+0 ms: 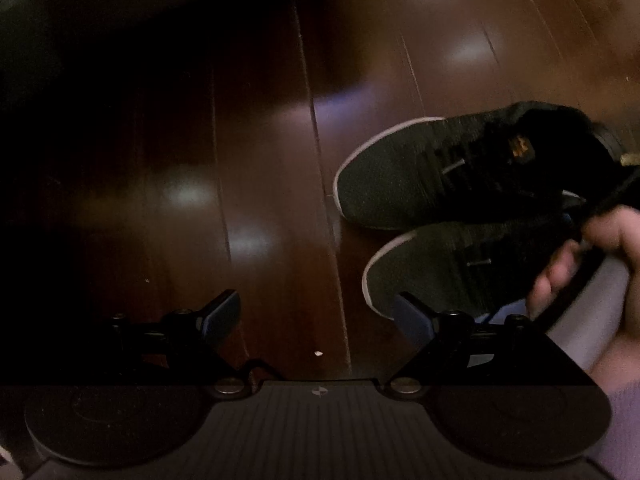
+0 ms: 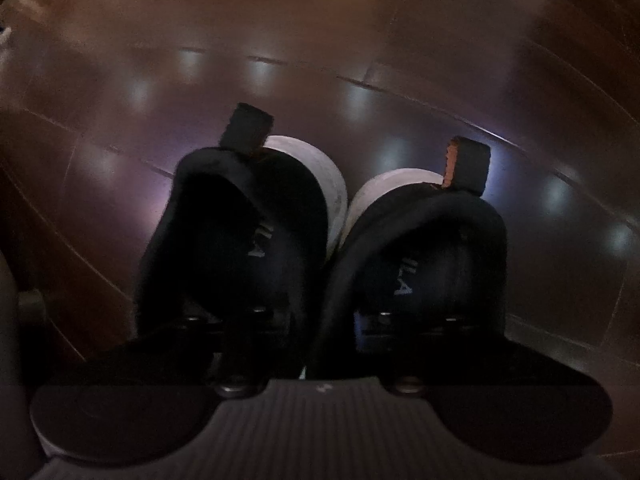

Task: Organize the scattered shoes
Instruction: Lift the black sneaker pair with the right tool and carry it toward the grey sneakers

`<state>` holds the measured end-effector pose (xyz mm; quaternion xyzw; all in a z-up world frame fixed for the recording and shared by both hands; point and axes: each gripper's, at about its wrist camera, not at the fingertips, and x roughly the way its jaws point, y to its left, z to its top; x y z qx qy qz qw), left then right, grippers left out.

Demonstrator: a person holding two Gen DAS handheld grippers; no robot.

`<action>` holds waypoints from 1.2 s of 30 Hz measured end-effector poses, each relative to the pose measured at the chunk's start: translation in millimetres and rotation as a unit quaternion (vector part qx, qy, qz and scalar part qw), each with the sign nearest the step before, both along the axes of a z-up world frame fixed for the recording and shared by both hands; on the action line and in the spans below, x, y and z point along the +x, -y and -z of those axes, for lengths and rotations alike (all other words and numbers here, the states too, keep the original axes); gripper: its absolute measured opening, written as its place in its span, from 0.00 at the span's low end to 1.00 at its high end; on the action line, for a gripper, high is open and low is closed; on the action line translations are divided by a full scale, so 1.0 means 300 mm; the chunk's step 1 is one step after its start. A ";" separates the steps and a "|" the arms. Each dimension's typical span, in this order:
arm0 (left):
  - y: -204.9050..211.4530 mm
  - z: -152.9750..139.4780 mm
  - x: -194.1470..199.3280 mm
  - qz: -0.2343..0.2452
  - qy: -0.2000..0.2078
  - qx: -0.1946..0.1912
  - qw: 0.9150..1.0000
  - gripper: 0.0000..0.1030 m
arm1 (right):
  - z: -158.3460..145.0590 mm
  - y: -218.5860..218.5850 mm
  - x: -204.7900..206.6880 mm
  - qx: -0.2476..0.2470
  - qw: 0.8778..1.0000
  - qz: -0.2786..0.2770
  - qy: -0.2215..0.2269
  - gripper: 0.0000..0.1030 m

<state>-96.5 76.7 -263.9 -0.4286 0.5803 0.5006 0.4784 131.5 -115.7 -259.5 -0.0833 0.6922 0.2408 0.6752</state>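
Ahead of the left gripper (image 1: 318, 316) and to its left, the dark wooden floor (image 1: 256, 160) lies bare, open between the spread fingers and well beyond them. To its right, two black sneakers, the farther sneaker (image 1: 440, 168) and the nearer sneaker (image 1: 452, 264), lie side by side and block that side; the nearer toe sits just behind the right finger. A hand (image 1: 580, 264) closes off the far right. A dark furniture edge (image 1: 120, 4) bounds the far end.

In front of the right gripper (image 2: 320, 320), the two heel openings, the left shoe (image 2: 240, 232) and the right shoe (image 2: 424, 248), fill the near space, its fingers lost in the dark among them. Bare floor (image 2: 360, 40) stretches beyond and to either side.
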 end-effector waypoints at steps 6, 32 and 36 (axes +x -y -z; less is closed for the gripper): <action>0.013 0.005 0.031 0.023 -0.008 -0.006 1.000 0.85 | -0.008 0.161 0.029 0.006 0.999 0.051 -0.002 0.24; 0.362 -0.059 0.264 0.234 -0.020 0.035 0.971 0.85 | -0.231 0.987 0.037 0.039 0.954 0.291 0.060 0.22; 0.508 -0.069 0.313 0.295 -0.015 0.042 0.955 0.85 | -0.273 1.182 0.012 0.027 0.940 0.333 0.067 0.21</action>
